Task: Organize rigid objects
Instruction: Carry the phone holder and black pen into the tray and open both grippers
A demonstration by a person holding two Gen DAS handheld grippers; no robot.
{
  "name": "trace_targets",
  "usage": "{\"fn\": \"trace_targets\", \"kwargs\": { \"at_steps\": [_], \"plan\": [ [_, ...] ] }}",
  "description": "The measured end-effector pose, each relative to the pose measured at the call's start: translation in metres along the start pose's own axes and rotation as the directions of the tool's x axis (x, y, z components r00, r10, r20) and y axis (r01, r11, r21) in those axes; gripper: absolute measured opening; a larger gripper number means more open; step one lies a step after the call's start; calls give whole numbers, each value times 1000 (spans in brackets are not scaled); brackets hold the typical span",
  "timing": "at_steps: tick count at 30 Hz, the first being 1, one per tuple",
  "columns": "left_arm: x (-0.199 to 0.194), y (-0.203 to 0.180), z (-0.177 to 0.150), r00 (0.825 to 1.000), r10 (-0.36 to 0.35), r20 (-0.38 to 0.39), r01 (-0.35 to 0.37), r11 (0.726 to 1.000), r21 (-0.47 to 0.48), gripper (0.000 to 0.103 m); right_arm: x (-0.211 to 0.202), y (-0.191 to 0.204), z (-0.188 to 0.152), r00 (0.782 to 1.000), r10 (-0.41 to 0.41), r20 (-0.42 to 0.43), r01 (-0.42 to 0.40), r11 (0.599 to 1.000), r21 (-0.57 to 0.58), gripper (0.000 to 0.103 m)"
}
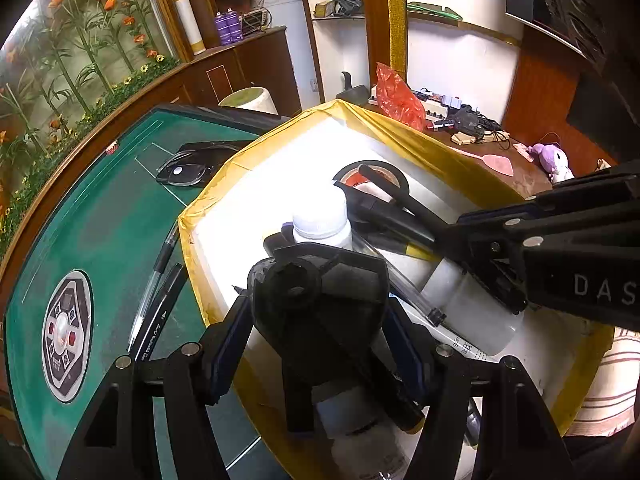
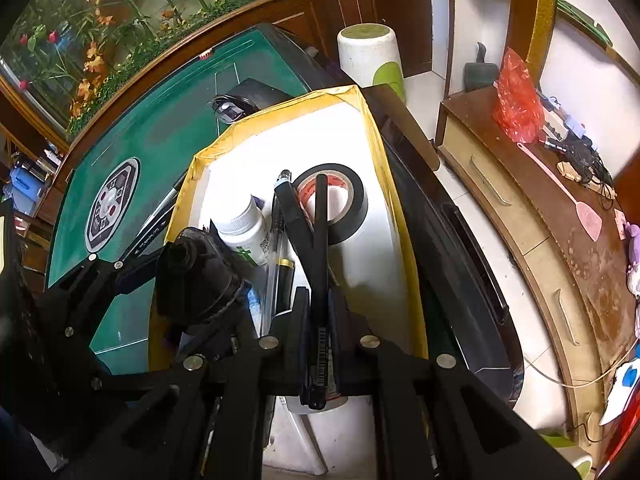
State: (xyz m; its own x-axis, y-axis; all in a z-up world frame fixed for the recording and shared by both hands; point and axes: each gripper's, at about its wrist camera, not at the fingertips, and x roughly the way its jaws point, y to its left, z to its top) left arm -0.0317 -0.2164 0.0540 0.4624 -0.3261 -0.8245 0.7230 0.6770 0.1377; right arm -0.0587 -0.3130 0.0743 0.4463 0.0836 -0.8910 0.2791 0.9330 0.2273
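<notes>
On the green felt table point(image 1: 104, 208): one white box with yellow taped rim point(image 1: 224, 184), standing at the table's right side, its far corner close to the table's edge.

Inside the box: one white bottle point(image 2: 244, 226), upright; one roll of black tape point(image 2: 340, 204), flat on the floor of the box; several pens lying alongside the bottle. The far end of the box floor is bare white.

Loose on the felt: two pens point(image 1: 160, 292) just beside the box's left wall; a pair of glasses point(image 1: 184, 172) on a dark case near the far corner; a round control panel point(image 1: 66, 332) set in the table centre.

My left gripper point(image 1: 320, 320): clamped on a black lumpy object point(image 1: 312, 300), held over the near end of the box.

My right gripper point(image 2: 320, 316): closed on a black pen point(image 2: 320, 248), its tip lying across the tape roll.

Beyond: a white stool point(image 2: 368, 56), a wooden sideboard point(image 2: 560, 240) to the right with a red bag point(image 2: 516, 104) and cables, a flower mural on the left wall.
</notes>
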Motion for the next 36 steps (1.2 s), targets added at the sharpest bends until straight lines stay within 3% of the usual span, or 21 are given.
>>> {"fn": "trace_targets", "kwargs": {
  "at_steps": [28,36],
  "plan": [
    [10,-3,12,1000,-16,-12,16,1000,-23,70,5,-9,10,1000,-3,8,3,1000,17,9],
    [5,-3,10,1000,-25,2,25,999,-20,74,-3,-11,7,1000,-9,23,8,999,41,19]
  ]
}}
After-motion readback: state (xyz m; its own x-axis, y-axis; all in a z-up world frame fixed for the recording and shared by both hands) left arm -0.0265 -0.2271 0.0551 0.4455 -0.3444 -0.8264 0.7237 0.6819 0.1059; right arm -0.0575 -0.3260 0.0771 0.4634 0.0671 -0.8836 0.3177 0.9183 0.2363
